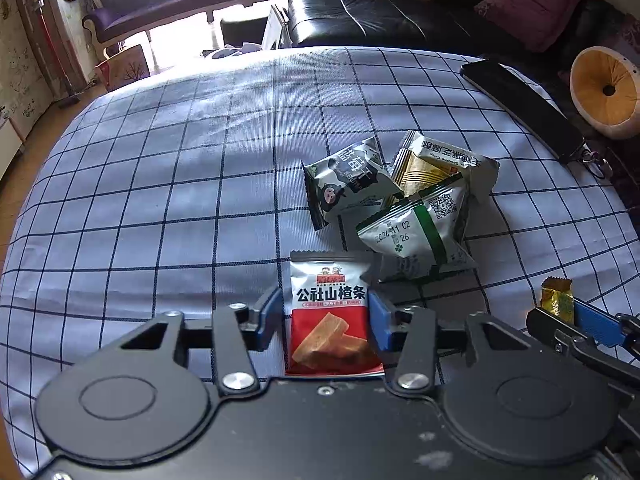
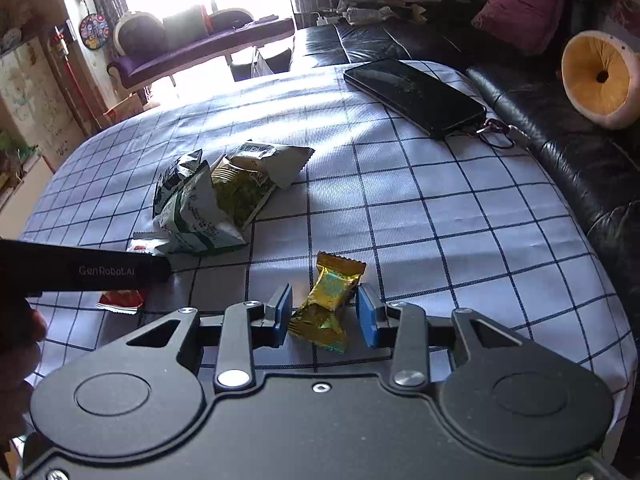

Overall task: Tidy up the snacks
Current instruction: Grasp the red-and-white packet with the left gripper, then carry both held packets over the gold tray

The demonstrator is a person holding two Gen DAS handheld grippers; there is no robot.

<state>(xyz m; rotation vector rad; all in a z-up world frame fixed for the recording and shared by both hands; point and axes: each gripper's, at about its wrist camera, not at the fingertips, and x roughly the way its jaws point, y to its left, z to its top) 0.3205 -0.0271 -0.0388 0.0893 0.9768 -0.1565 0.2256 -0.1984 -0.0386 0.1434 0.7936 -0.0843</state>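
Observation:
A red and white hawthorn snack packet (image 1: 330, 316) lies flat on the checked tablecloth (image 1: 160, 184) between the blue pads of my left gripper (image 1: 328, 320); the jaws are open around it with small gaps each side. Just beyond lies a pile of three packets: a dark green one (image 1: 348, 180), a gold one (image 1: 436, 160) and a white and green one (image 1: 420, 232). My right gripper (image 2: 324, 312) is open around a gold candy packet (image 2: 330, 300), which also shows in the left wrist view (image 1: 556, 298). The pile (image 2: 212, 200) lies to its far left.
A black phone (image 2: 416, 92) with a lanyard lies at the far right of the table, near the edge. A black leather sofa (image 2: 560, 140) with a round yellow cushion (image 2: 596, 80) stands beyond that edge. The left gripper's body (image 2: 80, 268) crosses the right wrist view's left side.

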